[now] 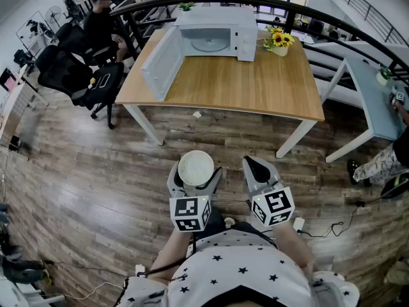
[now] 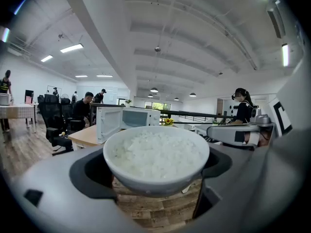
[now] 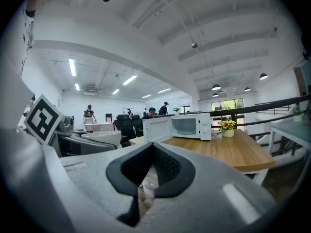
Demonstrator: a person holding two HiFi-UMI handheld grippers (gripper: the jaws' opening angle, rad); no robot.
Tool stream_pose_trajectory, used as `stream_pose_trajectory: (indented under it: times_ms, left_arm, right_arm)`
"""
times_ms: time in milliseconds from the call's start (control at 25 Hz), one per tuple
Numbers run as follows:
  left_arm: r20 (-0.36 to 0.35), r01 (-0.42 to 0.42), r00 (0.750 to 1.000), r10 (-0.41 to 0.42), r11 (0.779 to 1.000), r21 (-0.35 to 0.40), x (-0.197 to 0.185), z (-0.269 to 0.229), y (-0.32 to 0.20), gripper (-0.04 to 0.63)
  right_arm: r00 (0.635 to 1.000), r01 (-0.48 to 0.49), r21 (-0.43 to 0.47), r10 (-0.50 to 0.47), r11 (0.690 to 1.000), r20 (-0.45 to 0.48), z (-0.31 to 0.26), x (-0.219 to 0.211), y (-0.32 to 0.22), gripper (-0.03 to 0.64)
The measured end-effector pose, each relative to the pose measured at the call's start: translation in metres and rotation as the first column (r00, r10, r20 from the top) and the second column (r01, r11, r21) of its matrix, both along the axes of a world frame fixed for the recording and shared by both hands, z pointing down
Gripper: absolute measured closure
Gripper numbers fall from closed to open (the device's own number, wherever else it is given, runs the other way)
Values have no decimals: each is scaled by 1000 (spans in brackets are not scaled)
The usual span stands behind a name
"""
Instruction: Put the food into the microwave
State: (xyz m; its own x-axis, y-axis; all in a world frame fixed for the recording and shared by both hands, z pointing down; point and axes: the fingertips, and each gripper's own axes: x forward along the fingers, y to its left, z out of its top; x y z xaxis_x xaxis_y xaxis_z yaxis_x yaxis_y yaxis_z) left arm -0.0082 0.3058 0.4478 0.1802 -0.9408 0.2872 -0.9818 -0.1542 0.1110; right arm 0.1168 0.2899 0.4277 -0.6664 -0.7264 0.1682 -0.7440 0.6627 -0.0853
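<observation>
A white bowl of rice (image 1: 195,167) sits between the wide-set jaws of my left gripper (image 1: 195,173), which is shut on it above the wooden floor. In the left gripper view the bowl (image 2: 156,157) fills the middle, cradled by the dark pads (image 2: 90,176). My right gripper (image 1: 255,164) hangs beside it, shut with nothing in it; its tips meet in the right gripper view (image 3: 150,147). The white microwave (image 1: 214,34) stands at the far side of the wooden table (image 1: 255,82), its door (image 1: 161,62) swung open to the left and the cavity showing a turntable.
A vase of sunflowers (image 1: 279,41) stands right of the microwave. Black office chairs (image 1: 70,75) and a seated person (image 1: 99,18) are left of the table. A white table (image 1: 377,101) and another person (image 1: 396,152) are at the right. Cables (image 1: 326,226) lie on the floor.
</observation>
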Motion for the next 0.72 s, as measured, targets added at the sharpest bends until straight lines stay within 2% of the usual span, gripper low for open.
stream_pose_trajectory:
  times_ms: [400,560,720]
  left_arm:
    - [-8,14,1000,-14,999,42,-3,-15,-1,95]
    - [-10,20,1000,-19,999,46,-1,-15,-3,95]
    - [-18,22,1000,-21,999,48,0,-15,-7,95]
  right_arm:
    - [1000,28,25,-28,999,-7,-7,-1,5,612]
    - [999,36,30,-37,999,28,-9,0,4,612]
    - [999,41,26,-42,999,21,-7,-1,0,612]
